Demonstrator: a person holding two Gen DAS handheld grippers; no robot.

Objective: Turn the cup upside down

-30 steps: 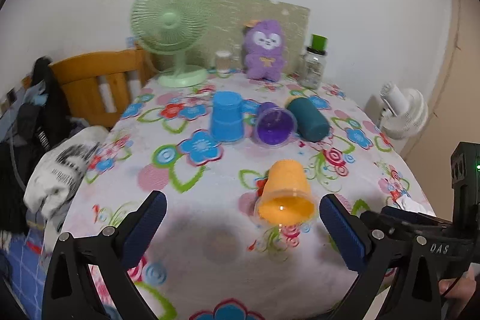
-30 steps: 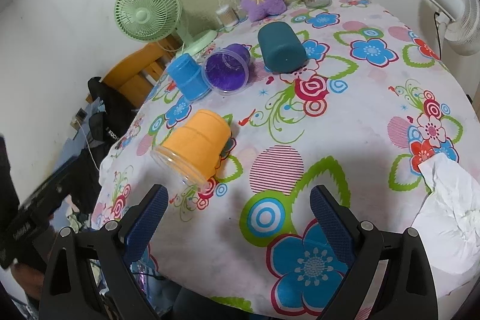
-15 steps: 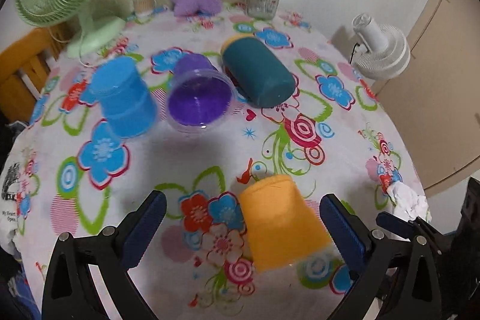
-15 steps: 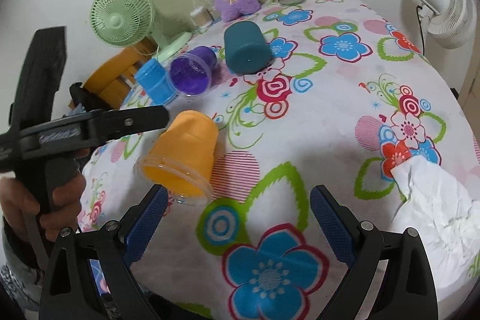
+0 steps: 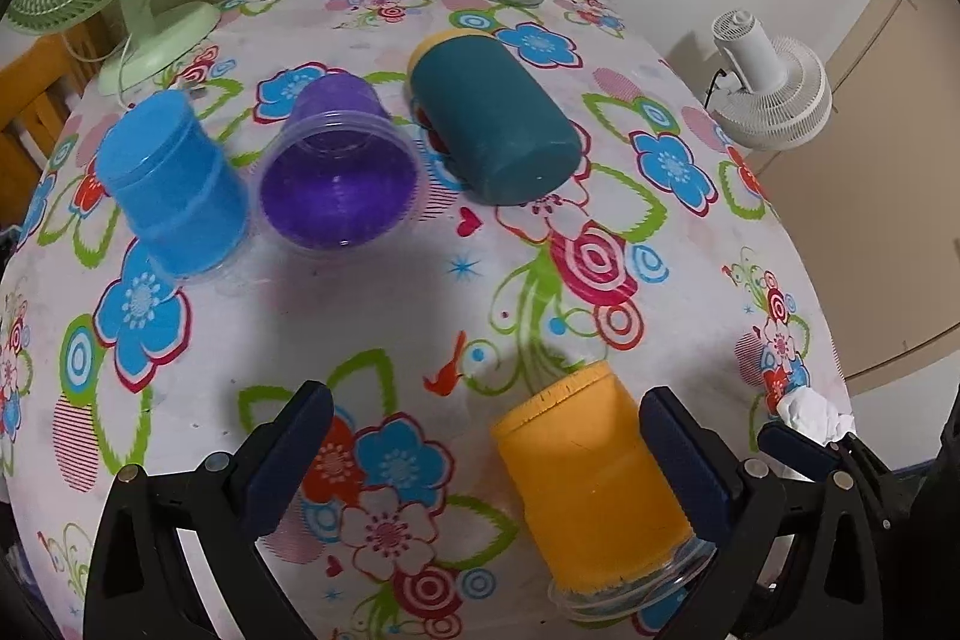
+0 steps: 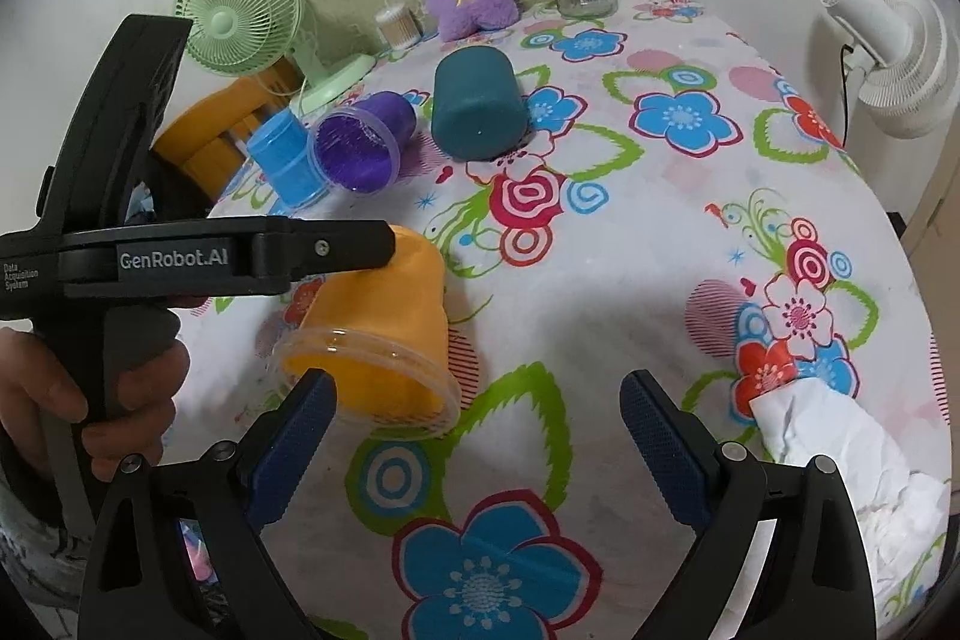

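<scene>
A floral cloth covers the round desk [image 5: 384, 328], with open cloth between the far cups and the near edge. The orange cup [image 5: 591, 484] lies on its side near that edge, mouth toward the cameras, inside looking empty. The left gripper [image 5: 480, 454] is spread wide, its right finger beside the cup wall. Farther back, the purple cup [image 5: 339, 172] and teal cup [image 5: 492, 130] also lie on their sides; the blue cup [image 5: 174, 184] stands inverted. Only the right wrist view shows the right gripper [image 6: 474, 430], likewise spread wide and empty, and crumpled tissue [image 6: 840, 454].

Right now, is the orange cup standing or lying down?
Lying down: the orange cup rests on its side, open rim facing the right gripper.
</scene>
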